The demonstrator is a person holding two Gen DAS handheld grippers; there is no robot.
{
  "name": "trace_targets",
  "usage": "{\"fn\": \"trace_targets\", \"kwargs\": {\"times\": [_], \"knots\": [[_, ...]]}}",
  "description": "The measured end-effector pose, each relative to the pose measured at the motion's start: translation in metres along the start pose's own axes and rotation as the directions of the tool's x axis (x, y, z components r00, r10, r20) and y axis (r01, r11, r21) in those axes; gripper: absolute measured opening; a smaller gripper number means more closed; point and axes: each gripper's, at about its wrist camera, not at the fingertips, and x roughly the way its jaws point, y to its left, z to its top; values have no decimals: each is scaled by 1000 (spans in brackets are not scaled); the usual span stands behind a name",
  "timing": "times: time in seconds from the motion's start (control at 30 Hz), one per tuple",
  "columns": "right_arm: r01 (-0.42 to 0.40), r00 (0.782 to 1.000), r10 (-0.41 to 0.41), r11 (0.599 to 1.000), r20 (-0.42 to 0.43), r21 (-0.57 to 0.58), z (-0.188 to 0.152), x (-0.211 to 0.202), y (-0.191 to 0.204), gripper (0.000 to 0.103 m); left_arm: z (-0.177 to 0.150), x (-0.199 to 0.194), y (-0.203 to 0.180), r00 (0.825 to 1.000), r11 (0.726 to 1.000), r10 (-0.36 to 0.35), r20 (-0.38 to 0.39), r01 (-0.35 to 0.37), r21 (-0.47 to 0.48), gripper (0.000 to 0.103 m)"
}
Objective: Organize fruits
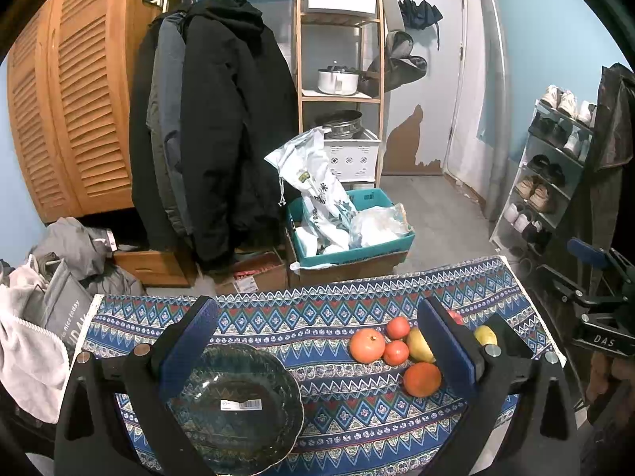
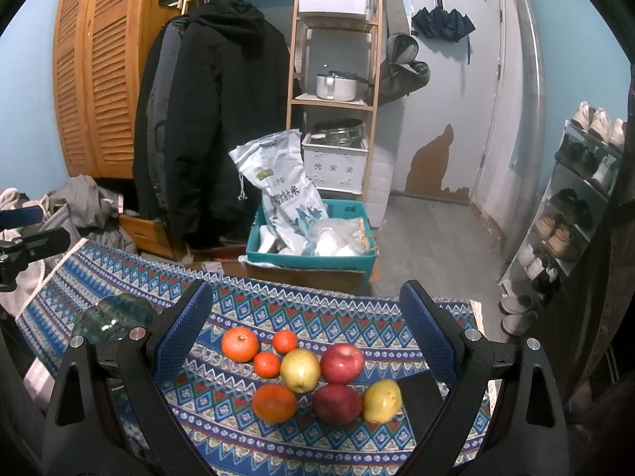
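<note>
Eight fruits (image 2: pixel 300 369), oranges, red apples, yellow pears

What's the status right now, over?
Left gripper open above the dark glass bowl, right gripper open above the fruit pile. Bowl empty. Nothing in the way.

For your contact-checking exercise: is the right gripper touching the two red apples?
Apart. The right wrist view shows the right gripper wide open, with patterned cloth visible between its blue pads and both red apples.
</note>
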Motion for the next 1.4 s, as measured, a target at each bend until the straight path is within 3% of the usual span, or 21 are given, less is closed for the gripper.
{"fn": "trace_targets", "kwargs": {"times": [1.4], "knots": [[-4, 1000, 4, 1000, -4, 2, 1, 0, -1, 93, -2, 1, -6, 1000, 1000, -9, -5, 9, 8, 102]]}}
